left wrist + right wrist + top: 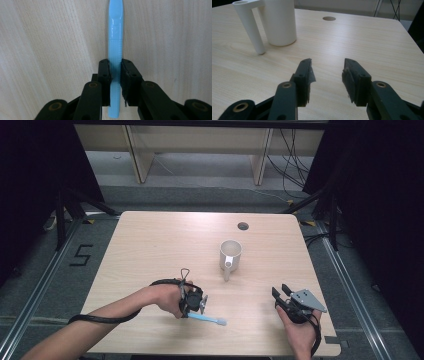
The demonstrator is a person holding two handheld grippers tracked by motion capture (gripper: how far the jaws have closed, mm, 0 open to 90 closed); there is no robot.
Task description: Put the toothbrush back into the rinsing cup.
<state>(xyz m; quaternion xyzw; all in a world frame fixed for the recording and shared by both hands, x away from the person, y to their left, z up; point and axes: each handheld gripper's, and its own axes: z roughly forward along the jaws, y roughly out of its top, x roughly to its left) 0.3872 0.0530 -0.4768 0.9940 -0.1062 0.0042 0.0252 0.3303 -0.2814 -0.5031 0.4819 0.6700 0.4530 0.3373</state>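
High view: a pale wooden table (pixel 150 245) with the left gripper (pixel 194 301) at the near left and the right gripper (pixel 287 297) at the near right, each in a hand
Toothbrush look: a slim light blue plastic toothbrush (pixel 115 45), glossy and smooth along the flattened far part, finely ribbed along the handle where it is gripped
Toothbrush place: it lies on the table near the front edge, sticking out to the right of the left gripper in the high view (pixel 207 319), well apart from the mug
Toothbrush and jaws: in the left gripper view the handle runs straight up the middle between the two black jaws; the pads (pixel 104 75) press on it from both sides, a short ribbed end pokes out behind them and the longer part reaches ahead over the wood
Left jaws: closed tight on the toothbrush handle
Right jaws: parted with a clear gap and bare table between them, nothing held, pointing towards the mug
Mug: a plain white mug (pixel 279 22) with a straight post-like handle (pixel 252 27), upright near the table's middle
Writing: a dark figure 5 (pixel 81 255) marked on the floor left of the table; I cannot make out any brand on the toothbrush or the mug
Table detail: a round hole (pixel 243 226) near the far edge
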